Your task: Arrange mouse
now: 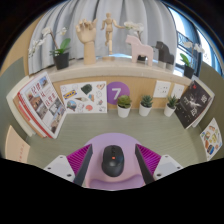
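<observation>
Holding fingers (pixel 115 172) spread wide around mouse (pixel 115 158), gaps on both sides, nothing clamped yet. Left pad (pixel 82 159) may nudge mouse sideways if closed off-centre; could skid toward 3 small plants (pixel 146 104) beyond, spoiling placement.

Mouse (pixel 115 160) lower end hidden behind hand-held gripper (pixel 114 166) fingers. Magazine (pixel 212 137) beyond right finger cut off. Print on papers (pixel 85 96) too small to read.

Black mouse (pixel 115 158) with red wheel, lying on lilac pad.
</observation>
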A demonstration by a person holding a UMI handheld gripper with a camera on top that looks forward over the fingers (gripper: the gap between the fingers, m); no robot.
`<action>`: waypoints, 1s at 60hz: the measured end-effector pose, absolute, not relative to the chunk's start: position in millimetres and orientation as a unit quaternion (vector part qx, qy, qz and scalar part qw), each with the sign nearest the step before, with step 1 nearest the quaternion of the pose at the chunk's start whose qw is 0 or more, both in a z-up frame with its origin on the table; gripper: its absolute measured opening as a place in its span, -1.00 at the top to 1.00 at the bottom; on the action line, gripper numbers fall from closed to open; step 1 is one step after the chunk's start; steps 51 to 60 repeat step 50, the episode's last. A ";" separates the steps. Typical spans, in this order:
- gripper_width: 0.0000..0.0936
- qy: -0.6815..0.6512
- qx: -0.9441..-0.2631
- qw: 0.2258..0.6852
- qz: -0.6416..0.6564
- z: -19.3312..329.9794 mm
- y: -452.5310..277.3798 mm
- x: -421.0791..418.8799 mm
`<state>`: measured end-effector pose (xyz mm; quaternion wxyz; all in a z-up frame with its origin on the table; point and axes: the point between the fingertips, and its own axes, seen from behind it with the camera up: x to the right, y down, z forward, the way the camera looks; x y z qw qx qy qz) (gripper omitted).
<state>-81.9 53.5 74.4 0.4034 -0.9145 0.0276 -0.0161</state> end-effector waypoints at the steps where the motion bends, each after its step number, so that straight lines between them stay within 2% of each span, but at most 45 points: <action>1: -0.83 0.027 -0.912 0.408 -0.015 83.6 51.3 -84.3; 14: -0.85 0.015 -0.886 0.464 0.000 197.0 2.9 -121.4; 26: -0.85 0.004 -0.865 0.502 0.017 268.5 -39.8 -133.6; 49: -0.84 -0.002 -0.849 0.529 0.018 314.6 -125.1 -98.4; 60: -0.84 -0.001 -0.848 0.530 0.017 315.9 -129.3 -96.5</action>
